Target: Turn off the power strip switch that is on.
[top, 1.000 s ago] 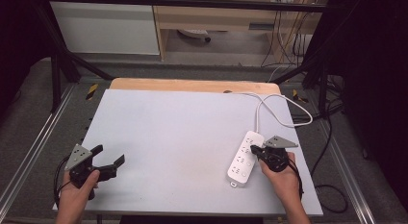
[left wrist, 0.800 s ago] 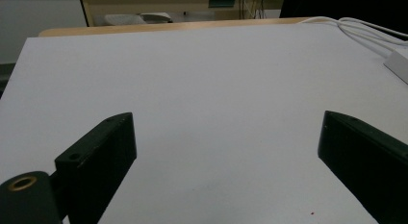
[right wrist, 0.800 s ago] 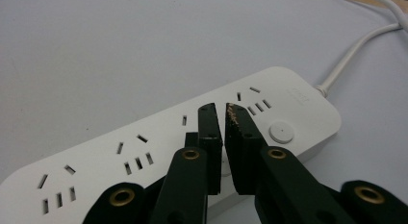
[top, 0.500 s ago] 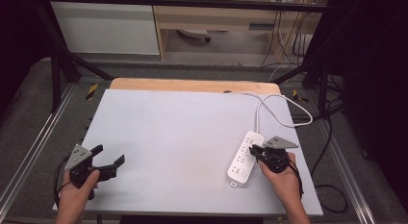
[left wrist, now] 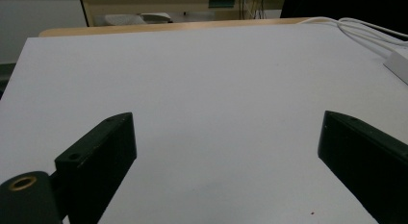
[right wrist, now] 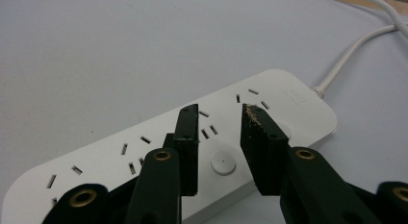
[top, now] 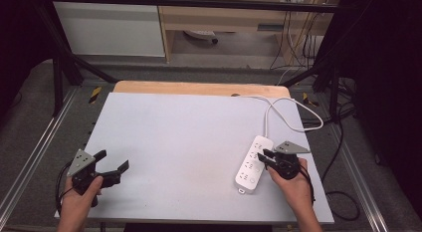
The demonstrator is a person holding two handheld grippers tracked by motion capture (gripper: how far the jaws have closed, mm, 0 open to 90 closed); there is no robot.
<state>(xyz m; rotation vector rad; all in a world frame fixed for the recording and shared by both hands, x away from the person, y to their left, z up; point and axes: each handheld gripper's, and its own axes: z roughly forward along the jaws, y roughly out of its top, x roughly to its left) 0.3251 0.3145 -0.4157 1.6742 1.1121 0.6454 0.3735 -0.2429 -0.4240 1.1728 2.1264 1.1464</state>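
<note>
A white power strip (top: 253,165) lies flat at the table's right side, and its white cable (top: 269,110) loops away toward the far right corner. My right gripper (top: 264,156) hovers just over the strip's right edge. In the right gripper view the power strip (right wrist: 144,152) runs under the right gripper (right wrist: 220,113), whose jaws stand a narrow gap apart with nothing between them; a round button (right wrist: 223,164) sits below that gap. My left gripper (top: 113,160) rests near the front left corner, wide open and holding nothing. The left gripper (left wrist: 226,120) faces bare tabletop.
A pale grey sheet (top: 189,127) covers the wooden table (top: 199,87). The strip's corner (left wrist: 399,65) and cable (left wrist: 356,29) show far right in the left gripper view. Black frame legs, floor cables and cabinets stand beyond the table.
</note>
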